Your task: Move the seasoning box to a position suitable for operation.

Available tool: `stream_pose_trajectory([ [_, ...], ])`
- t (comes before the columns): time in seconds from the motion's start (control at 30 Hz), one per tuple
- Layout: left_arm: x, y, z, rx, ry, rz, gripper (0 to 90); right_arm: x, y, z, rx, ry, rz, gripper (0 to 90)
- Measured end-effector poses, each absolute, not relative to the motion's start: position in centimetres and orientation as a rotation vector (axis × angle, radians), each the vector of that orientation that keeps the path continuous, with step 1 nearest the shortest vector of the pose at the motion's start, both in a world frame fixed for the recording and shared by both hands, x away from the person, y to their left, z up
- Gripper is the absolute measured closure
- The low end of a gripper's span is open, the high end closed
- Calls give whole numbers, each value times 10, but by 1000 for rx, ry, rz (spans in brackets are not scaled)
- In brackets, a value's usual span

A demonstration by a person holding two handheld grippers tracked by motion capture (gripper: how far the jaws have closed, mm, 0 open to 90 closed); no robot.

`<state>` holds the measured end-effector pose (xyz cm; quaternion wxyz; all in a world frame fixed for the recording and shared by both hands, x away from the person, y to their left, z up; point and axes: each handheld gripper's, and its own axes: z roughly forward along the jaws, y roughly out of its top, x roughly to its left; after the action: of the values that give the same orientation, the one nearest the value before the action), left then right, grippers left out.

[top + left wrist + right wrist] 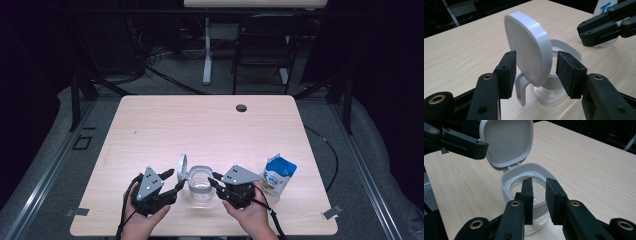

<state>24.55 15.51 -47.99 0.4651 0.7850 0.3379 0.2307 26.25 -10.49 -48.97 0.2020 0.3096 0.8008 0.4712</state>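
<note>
Glass jar sits near the table's front edge, between both grippers, a blue-white pouch at its right. Left gripper: jaws wide, straddling the raised white lid without touching. Right gripper: jaws narrow, pinching the jar's white rim.

No text could be read anywhere. The blue-and-white pouch, standing just beside the glass jar on its far side from the lid, bore a printed label with blue characters, too small and blurred to make out.
</note>
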Motion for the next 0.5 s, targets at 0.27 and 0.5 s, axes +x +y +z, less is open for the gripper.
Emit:
stream_pose_trajectory([
  [0.27, 245, 162, -474, 1899, 841, 570, 506, 262, -107, -489, 865, 2230, 1320, 766],
  [0.5, 245, 171, -467, 1869, 869, 561, 507, 262, -108, -488, 871, 2222, 1322, 745],
])
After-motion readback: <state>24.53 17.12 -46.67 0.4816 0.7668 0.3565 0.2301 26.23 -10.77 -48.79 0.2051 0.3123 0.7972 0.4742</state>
